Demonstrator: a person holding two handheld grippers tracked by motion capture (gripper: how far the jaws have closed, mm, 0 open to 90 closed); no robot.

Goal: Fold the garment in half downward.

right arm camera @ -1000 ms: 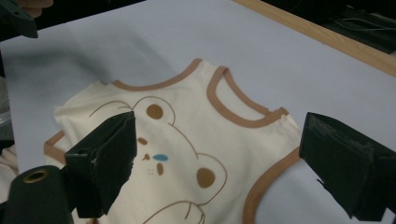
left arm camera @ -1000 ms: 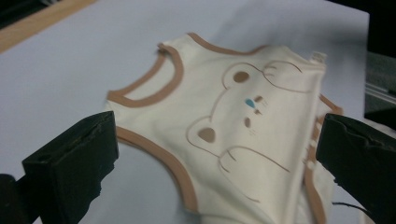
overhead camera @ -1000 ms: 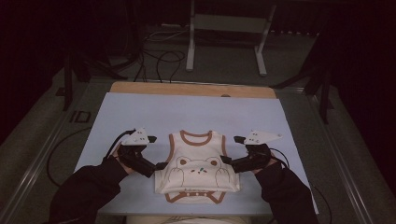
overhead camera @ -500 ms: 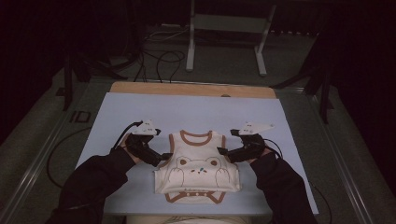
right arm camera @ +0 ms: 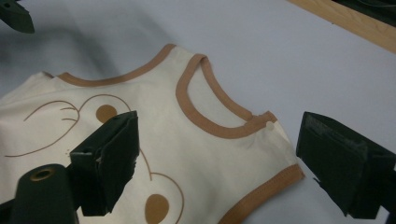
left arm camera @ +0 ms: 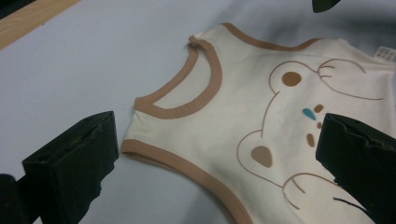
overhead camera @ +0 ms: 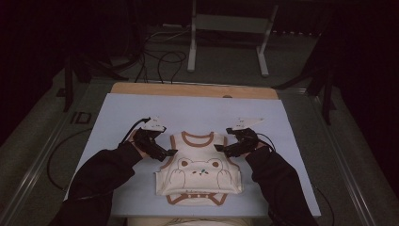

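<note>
Vest [overhead camera: 200, 172]: a cream sleeveless vest with brown trim is laid flat on the bench, neck opening turned away from the person, hem at the near edge. A bear face is printed on the front in brown, with a small teal mark by the nose.
Bench [overhead camera: 197, 110]: it is covered by a pale blue sheet; a strip of bare wood is seen along the far edge.
Left gripper [overhead camera: 170, 152]: it is held just beside the vest's left shoulder, pointed inward toward the garment. In the left gripper view the jaws are seen spread wide, one over the blue sheet beside the armhole trim and the other over the printed chest, with the shoulder strap [left arm camera: 154, 105] lying between them. Nothing is pinched; whether the tips touch the cloth cannot be told.
Right gripper [overhead camera: 219, 148]: it is held just beside the vest's right shoulder, likewise pointed inward. In the right gripper view the jaws are seen spread wide, one over the bear print and the other over the sheet past the armhole, with the shoulder strap [right arm camera: 261, 126] between them. Nothing is pinched.
Sleeves [overhead camera: 101, 172]: dark sleeves are seen entering from the near edge on either side of the vest.
Floor: cables [overhead camera: 162, 56] and a metal frame [overhead camera: 226, 28] are seen beyond the bench, in dim light.
</note>
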